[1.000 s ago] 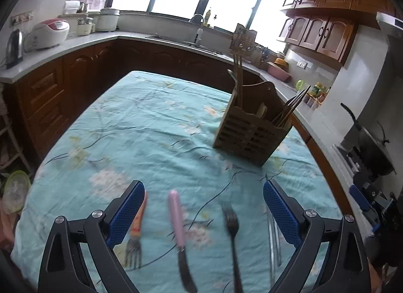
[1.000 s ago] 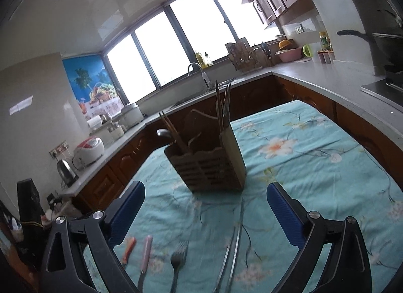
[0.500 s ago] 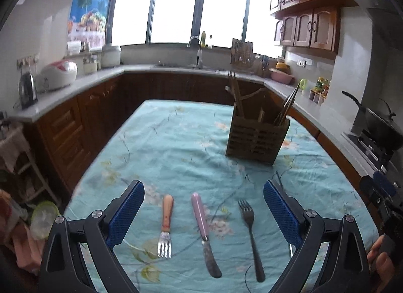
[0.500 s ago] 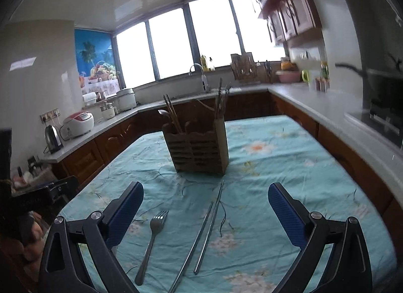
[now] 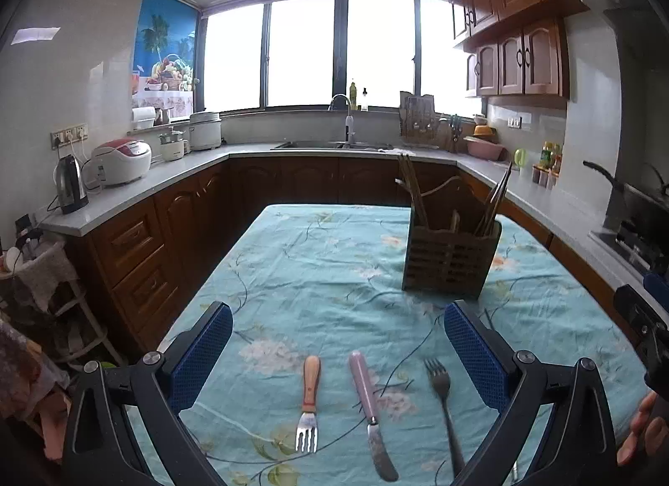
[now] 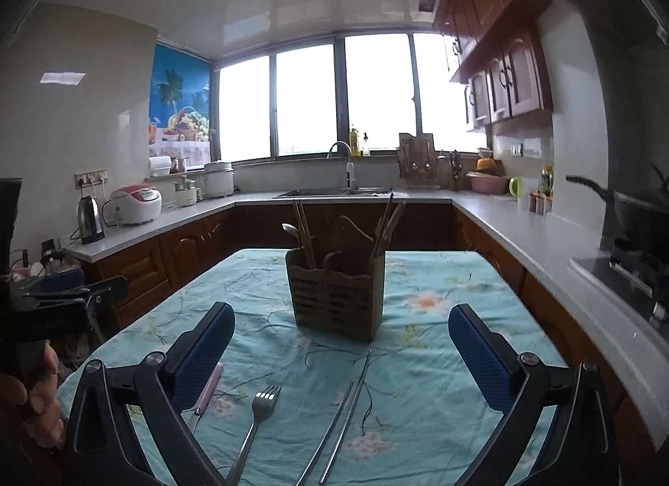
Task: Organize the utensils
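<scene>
A wooden utensil caddy with chopsticks and spoons stands on the floral blue tablecloth; it also shows in the right wrist view. In front of it lie a small wooden-handled fork, a pink-handled knife and a steel fork. The steel fork and a pair of metal chopsticks show in the right wrist view. My left gripper is open and empty above the utensils. My right gripper is open and empty above the chopsticks.
The table stands in a U-shaped kitchen with dark wood cabinets. Counters hold a kettle, rice cooker and sink. A stove with a wok is at the right.
Both grippers have pulled back and levelled out, so the caddy looks farther off and upright. The utensils on the cloth have not moved.
</scene>
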Action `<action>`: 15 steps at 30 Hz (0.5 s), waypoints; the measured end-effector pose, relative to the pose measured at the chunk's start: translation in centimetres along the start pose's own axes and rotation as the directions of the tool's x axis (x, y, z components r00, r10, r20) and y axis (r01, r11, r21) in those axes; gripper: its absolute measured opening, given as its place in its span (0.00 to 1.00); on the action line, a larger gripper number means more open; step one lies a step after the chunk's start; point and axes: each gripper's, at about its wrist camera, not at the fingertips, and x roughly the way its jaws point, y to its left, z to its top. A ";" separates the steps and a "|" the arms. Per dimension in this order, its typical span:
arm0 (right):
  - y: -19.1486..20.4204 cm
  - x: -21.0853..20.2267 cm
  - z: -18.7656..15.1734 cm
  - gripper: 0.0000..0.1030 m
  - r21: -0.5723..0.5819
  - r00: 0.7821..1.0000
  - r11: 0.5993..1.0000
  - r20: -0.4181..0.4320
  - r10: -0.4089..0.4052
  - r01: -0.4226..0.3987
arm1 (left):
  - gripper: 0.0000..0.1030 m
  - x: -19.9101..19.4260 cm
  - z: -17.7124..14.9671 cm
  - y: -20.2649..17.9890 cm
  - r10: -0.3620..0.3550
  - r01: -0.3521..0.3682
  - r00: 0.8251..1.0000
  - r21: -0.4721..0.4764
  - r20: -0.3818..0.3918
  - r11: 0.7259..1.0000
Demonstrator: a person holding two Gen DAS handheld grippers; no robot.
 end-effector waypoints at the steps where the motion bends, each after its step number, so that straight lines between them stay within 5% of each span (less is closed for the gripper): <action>1: 0.0 0.1 -0.3 1.00 0.005 1.000 1.000 0.002 -0.012 0.012 | 0.99 0.2 -0.1 -0.2 0.006 -0.006 1.000 0.005 0.000 1.000; 15: -0.2 0.6 -2.0 1.00 0.041 0.999 0.999 -0.039 -0.011 0.012 | 0.99 0.5 -0.1 -1.0 0.034 -0.033 0.999 0.044 -0.023 0.998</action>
